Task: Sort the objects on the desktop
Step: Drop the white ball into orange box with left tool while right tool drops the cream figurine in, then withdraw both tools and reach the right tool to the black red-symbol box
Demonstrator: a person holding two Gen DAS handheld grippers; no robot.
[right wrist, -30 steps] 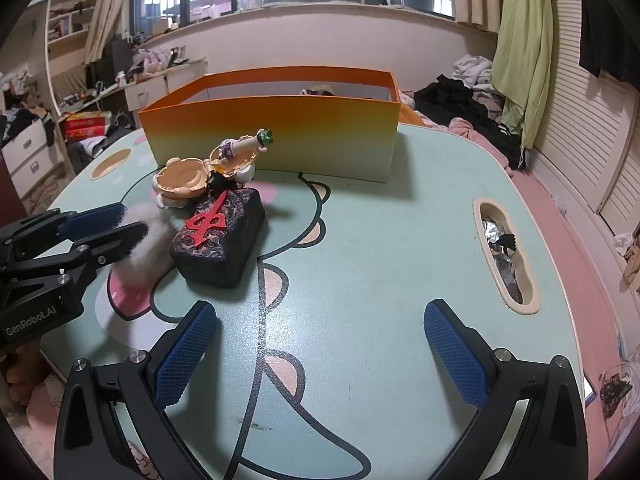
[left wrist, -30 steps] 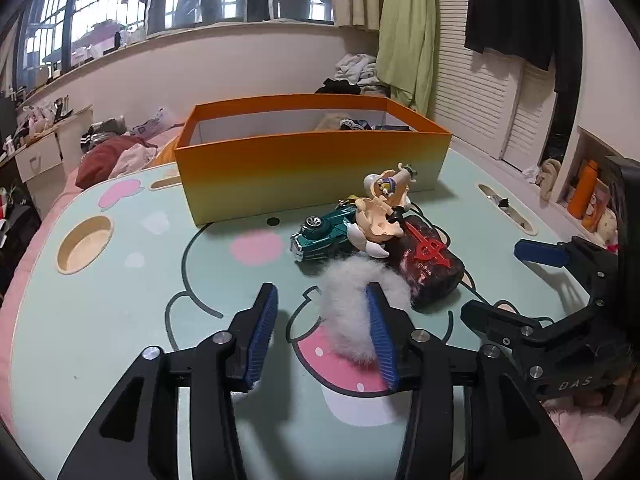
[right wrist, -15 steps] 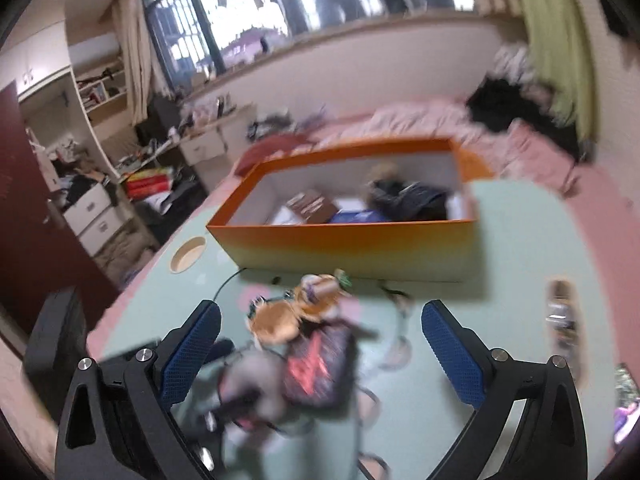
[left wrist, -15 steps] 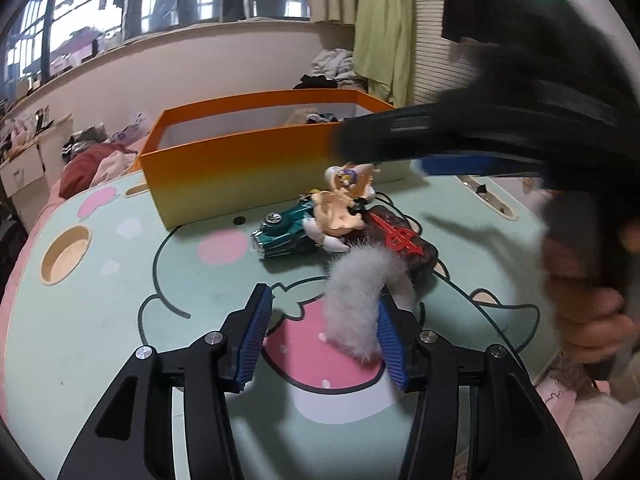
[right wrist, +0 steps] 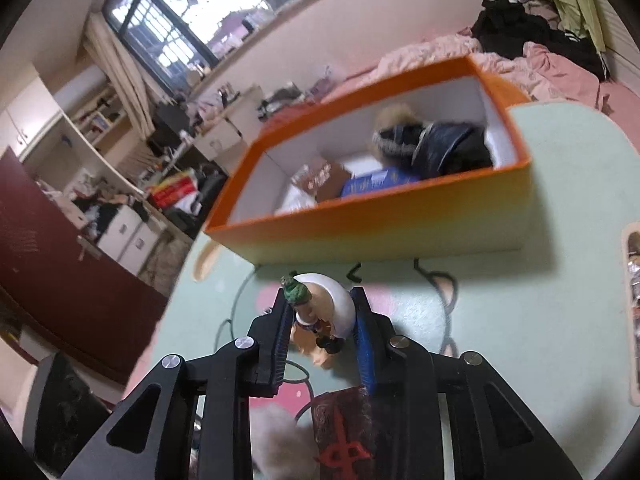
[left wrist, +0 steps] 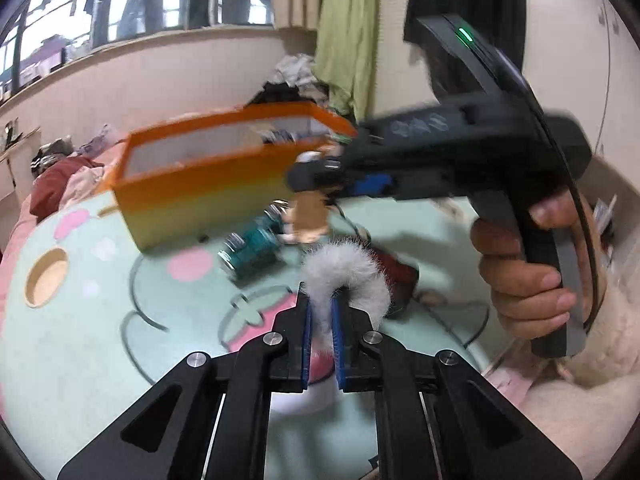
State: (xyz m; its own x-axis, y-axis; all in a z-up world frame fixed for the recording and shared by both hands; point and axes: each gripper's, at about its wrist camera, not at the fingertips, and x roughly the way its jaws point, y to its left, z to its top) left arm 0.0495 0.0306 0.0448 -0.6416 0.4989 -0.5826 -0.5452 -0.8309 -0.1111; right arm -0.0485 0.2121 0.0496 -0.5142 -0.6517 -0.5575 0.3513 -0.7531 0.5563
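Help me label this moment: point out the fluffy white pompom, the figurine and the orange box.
fluffy white pompom (left wrist: 344, 264), left wrist view, top of its fur
figurine (right wrist: 320, 316), right wrist view, its body
orange box (right wrist: 400, 220), right wrist view, front wall

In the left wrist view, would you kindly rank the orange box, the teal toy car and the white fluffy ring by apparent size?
1. orange box
2. white fluffy ring, although nearness to the camera inflates it
3. teal toy car, close in size to the ring; their order is unsure

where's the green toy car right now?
Left wrist view only: the green toy car sits on the table, just in front of the orange box, left of the white fluffy piece pinched in the left gripper.
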